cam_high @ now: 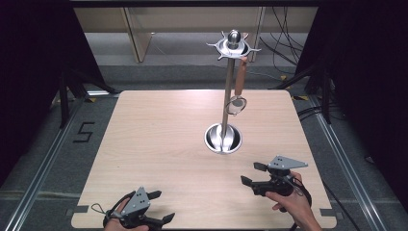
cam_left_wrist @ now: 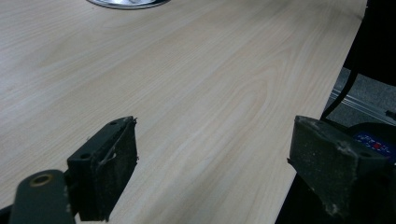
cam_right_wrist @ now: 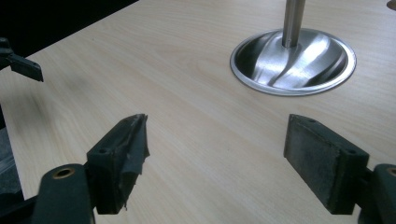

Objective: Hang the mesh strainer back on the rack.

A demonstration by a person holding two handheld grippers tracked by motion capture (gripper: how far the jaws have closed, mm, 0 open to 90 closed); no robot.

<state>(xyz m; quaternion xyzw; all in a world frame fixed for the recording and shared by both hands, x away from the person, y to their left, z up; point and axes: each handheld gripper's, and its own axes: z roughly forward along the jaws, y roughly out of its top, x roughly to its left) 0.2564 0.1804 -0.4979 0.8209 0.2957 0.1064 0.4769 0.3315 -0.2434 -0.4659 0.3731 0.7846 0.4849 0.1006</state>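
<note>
A person is holding 2 grippers over the near edge of a light wooden desk (cam_high: 159,139). The left gripper (cam_high: 161,207) is sitting at the near left corner, jaws spread wide and gripping nothing. The right gripper (cam_high: 252,174) is hovering near the near right corner, jaws also wide apart and empty, pointing toward the left. A steel utensil stand (cam_high: 225,103) is standing right of the desk's centre, its round base (cam_right_wrist: 293,63) resting on the wood. A strainer (cam_high: 238,91) with a brown handle is hanging from 1 of the hooks on the stand's top ring.
</note>
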